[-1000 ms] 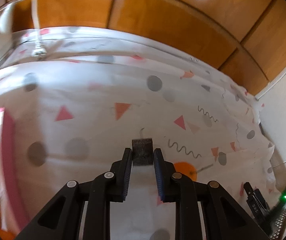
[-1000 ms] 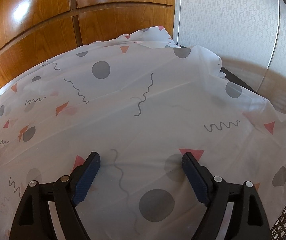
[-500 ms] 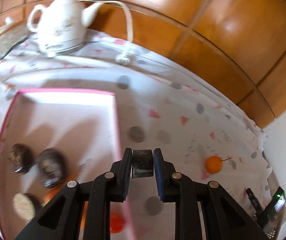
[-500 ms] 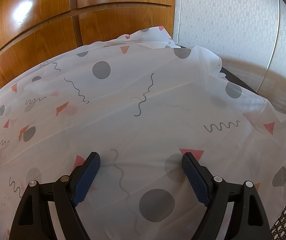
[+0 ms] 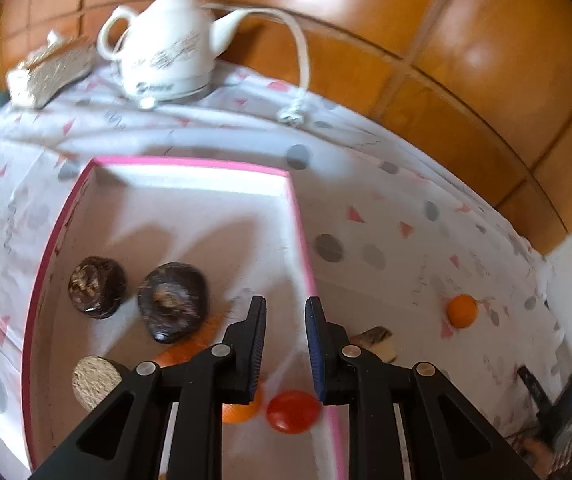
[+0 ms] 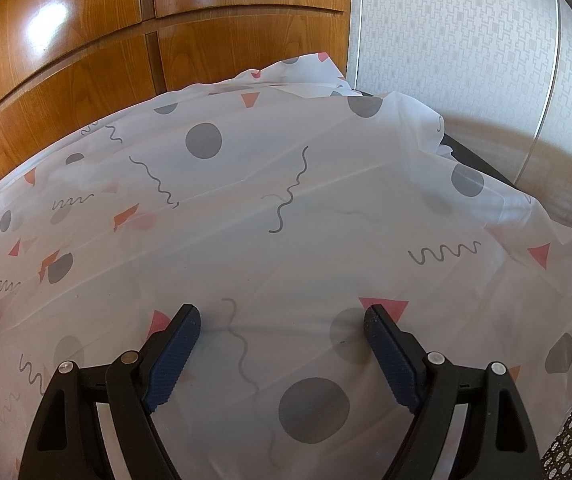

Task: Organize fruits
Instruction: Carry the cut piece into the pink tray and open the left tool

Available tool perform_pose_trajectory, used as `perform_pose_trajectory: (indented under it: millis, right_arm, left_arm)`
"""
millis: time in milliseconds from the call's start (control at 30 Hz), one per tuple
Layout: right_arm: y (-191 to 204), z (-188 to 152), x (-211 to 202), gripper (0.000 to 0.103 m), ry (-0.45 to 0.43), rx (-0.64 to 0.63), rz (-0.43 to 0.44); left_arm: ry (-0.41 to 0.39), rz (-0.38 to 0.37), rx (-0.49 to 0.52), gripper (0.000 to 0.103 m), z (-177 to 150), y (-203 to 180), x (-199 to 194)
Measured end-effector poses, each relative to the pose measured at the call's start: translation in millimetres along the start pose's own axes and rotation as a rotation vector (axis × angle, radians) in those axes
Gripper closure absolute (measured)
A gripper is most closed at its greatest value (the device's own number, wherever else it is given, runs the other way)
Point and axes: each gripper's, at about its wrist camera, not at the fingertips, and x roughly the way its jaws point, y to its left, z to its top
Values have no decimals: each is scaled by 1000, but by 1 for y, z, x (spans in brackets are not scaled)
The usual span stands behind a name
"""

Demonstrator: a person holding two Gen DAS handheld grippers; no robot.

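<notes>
While the left tool hangs empty, slightly parted, over the pink-rimmed white tray, the right tool gapes wide, lower frame, above the patterned surface.

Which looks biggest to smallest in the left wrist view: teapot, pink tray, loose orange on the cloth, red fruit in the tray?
1. Pink tray, by far the largest.
2. Teapot.
3. Red fruit and loose orange look close in size; the red one sits nearer the camera, so I will not rank them.
</notes>
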Motion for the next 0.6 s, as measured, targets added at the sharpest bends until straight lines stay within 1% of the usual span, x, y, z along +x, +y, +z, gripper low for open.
perform_pose_trajectory:
  millis: [100,167,200,233,300,333,400,433,500,533,600]
  right_arm:
    - [0,0,0,17,0,0,0]
    - [0,0,0,17,0,1,2]
    - [0,0,0,17,0,1,3]
    - [0,0,0,17,-1,1,3]
    - [0,0,0,17,-1,1,5]
    - [0,0,0,17,-1,1,4]
    - [0,0,0,17,-1,2,6]
    - [0,0,0,17,-1,3,6]
    - [0,0,0,17,-2,4,8]
    - [-1,0,0,17,-2,5,9]
    - [-1,0,1,17,-2,6,10]
  left_arm:
    - [1,-62,67,82,-3,-19,-3]
    - [13,-105,142,80,-6,-36,-3]
    - [28,-124,184,73,-9,-44,-2]
    - [38,-129,218,62,-11,-51,0]
    - [42,-116,269,56,-13,-61,3]
    - [57,-111,309,54,-14,-67,7]
    - [80,-95,376,53,-16,-78,17]
    - [95,-85,414,50,-17,-84,22]
    - [117,-65,474,48,-18,-92,34]
    - [126,-53,487,47,-17,-93,39]
    - [111,-23,512,45,-17,-97,45]
